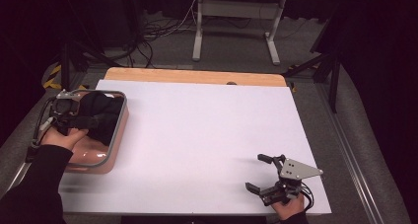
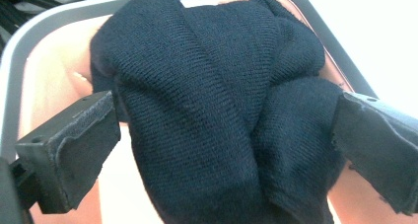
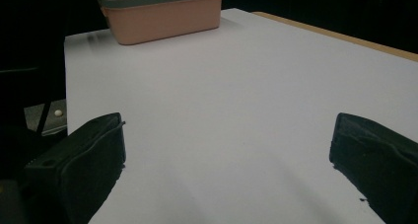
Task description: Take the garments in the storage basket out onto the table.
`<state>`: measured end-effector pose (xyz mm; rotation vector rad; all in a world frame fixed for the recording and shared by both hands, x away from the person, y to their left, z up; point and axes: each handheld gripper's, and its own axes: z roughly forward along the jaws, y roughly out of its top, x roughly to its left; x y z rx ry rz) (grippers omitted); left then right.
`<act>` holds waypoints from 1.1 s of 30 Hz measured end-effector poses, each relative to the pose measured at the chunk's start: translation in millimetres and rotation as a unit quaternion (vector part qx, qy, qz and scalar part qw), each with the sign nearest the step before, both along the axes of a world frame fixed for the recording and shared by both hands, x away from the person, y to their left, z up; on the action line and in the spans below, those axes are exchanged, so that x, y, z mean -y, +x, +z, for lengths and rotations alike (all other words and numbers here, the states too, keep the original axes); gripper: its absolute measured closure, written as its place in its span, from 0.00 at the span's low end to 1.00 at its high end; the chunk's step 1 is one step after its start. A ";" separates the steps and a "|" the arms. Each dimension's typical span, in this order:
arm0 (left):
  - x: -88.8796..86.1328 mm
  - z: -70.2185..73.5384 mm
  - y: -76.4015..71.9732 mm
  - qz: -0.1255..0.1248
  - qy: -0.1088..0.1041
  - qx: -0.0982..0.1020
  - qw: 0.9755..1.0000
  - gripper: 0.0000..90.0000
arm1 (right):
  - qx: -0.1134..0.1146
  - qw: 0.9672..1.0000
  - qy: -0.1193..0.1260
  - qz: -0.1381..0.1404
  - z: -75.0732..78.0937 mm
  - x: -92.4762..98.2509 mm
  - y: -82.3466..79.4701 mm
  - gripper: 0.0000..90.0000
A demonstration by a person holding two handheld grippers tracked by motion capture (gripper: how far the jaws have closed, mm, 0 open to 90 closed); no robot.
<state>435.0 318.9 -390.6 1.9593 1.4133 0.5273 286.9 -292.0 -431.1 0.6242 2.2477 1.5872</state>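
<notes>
The left claw [image 2: 222, 135] stood with jaws apart around the black knit garment [image 2: 217, 95], bunched in the pink basket [image 1: 114, 150] directly ahead; the right claw [image 1: 266, 173] gaped, well apart.

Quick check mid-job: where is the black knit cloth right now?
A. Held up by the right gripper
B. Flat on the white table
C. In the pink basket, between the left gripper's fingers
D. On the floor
C: the cloth sits bunched in the basket, with the left gripper straddling it, fingers wide on either side; the right gripper is open over the bare table.
</notes>
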 end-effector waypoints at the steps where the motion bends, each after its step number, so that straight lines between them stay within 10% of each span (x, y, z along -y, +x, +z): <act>1: -0.1 -0.5 0.9 -0.001 -0.003 -0.003 1.000 0.00 | 0.000 1.000 0.000 0.000 0.0 0.0 0.0 0.01; 20: 1.5 -23.0 20.1 -0.034 -0.020 -0.072 0.997 0.03 | -0.002 1.000 0.001 0.005 -0.2 -0.6 0.0 0.01; 33: -3.6 -14.4 16.6 -0.041 -0.021 -0.066 0.997 0.52 | -0.004 1.000 0.002 0.007 -0.3 -0.9 0.2 0.01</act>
